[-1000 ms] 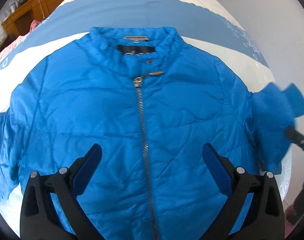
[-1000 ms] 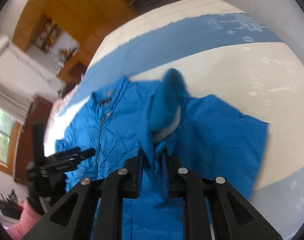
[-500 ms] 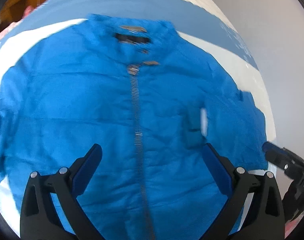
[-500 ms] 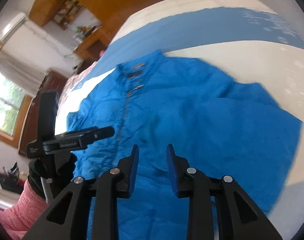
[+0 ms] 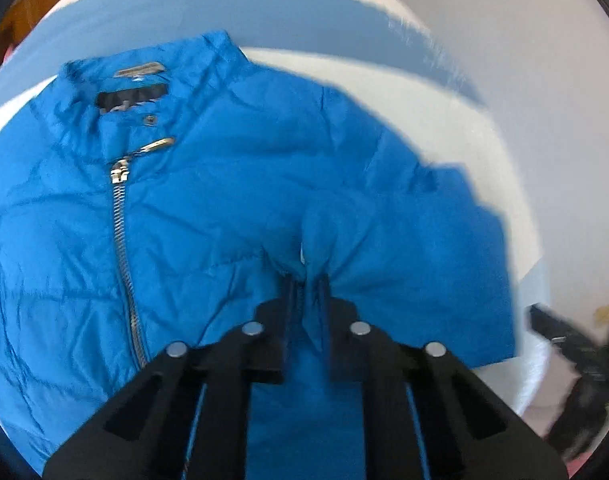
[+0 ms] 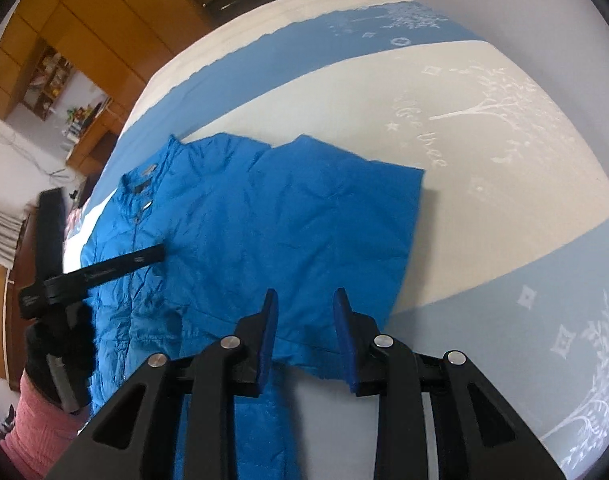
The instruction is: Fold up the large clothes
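Note:
A bright blue padded jacket lies front up on the bed, zipper closed and collar at the far end. Its right sleeve is folded in over the chest. My left gripper is shut on a pinched ridge of that folded blue fabric, right of the zipper. In the right wrist view the jacket spreads ahead, and the left gripper shows as a black bar over its front. My right gripper hovers over the jacket's near right edge, jaws apart, with nothing pressed between the blue pads.
The bed cover is white with pale blue bands and printed trees. Wooden cabinets and a cluttered desk stand beyond the bed. A dark-gloved hand with a pink sleeve holds the left gripper.
The right gripper let go of the sleeve, which now lies folded over the jacket, and pulled back. The left gripper swung right and shut on the folded fabric.

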Demonstrator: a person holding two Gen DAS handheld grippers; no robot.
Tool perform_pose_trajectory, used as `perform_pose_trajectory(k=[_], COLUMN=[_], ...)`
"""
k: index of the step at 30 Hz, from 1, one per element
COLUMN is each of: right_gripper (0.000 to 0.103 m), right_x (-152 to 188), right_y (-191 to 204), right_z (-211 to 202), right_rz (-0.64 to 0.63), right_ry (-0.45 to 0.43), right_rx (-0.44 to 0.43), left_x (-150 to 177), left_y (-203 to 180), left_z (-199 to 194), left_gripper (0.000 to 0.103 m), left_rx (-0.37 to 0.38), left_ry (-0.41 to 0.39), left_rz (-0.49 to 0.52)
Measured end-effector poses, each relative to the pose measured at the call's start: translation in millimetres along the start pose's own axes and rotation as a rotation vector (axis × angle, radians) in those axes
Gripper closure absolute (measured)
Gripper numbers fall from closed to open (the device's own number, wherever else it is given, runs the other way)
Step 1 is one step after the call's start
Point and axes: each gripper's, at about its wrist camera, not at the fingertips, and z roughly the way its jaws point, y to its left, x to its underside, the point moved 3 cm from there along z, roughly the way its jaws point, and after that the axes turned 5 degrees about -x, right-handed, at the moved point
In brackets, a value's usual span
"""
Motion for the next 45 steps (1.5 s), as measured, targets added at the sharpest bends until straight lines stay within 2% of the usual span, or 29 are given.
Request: perform_pose_trajectory(k=[2, 6, 9, 11, 12, 18, 24, 26, 29, 33, 36, 38, 41, 45], right_gripper=[0.074, 0.074, 0.074, 0.074, 0.074, 0.074, 0.076, 0.076, 0.077, 0.077, 0.071, 0.071, 0.071, 0.071], right_x=[-4, -11, -17, -20, -21, -27, -20, -14, -8, -10, -20, -30, -52, -74], right_y=[2, 14, 26, 37, 44, 85, 93, 89, 88, 92, 106, 115, 126, 122], right_z=[1, 5, 15, 24, 29, 69, 119, 135, 147, 142, 121, 111, 117, 147], right_rz=[0.004, -0.009, -0.012, -0.027, -0.038, -0.098, -0.112, -0.097, -0.115, -0.126, -0.17, -0.185, -0.192, -0.159], right_ry=[-0.014, -0.023, -0.009, 0.004, 0.013, 0.081, 0.184, 0.23, 0.23, 0.248, 0.21, 0.182, 0.17, 0.192], right_rx=[-0.023, -0.067, -0.114, -0.139, -0.15, -0.201, -0.069, -0.055, -0.043, -0.024, -0.039, -0.058, -0.026, 0.01], left_x=[1, 3, 7, 9, 12, 16, 20, 24, 25, 24, 22, 16, 2, -13], left_y=[9, 51, 87, 107, 123, 181, 214, 221, 223, 230, 225, 210, 182, 163], left_z=[-23, -73, -96, -105, -110, -104, -63, -57, -54, -72, -103, -117, -107, -70], left_gripper=[0.102, 0.102, 0.102, 0.102, 0.102, 0.102, 0.101, 0.101, 0.1, 0.096, 0.095, 0.095, 0.095, 0.093], left_rx=[-0.001, -0.086, -0.139, -0.219, -0.257, -0.353, -0.408, -0.405, -0.403, -0.382, -0.422, -0.401, -0.352, -0.371], left_ry=[-0.067, -0.197, -0.24, -0.263, -0.268, -0.228, -0.114, -0.105, -0.105, -0.097, -0.169, -0.207, -0.185, -0.127], left_rz=[-0.01, -0.069, -0.123, -0.137, -0.152, -0.242, -0.234, -0.237, -0.228, -0.26, -0.262, -0.229, -0.171, -0.118])
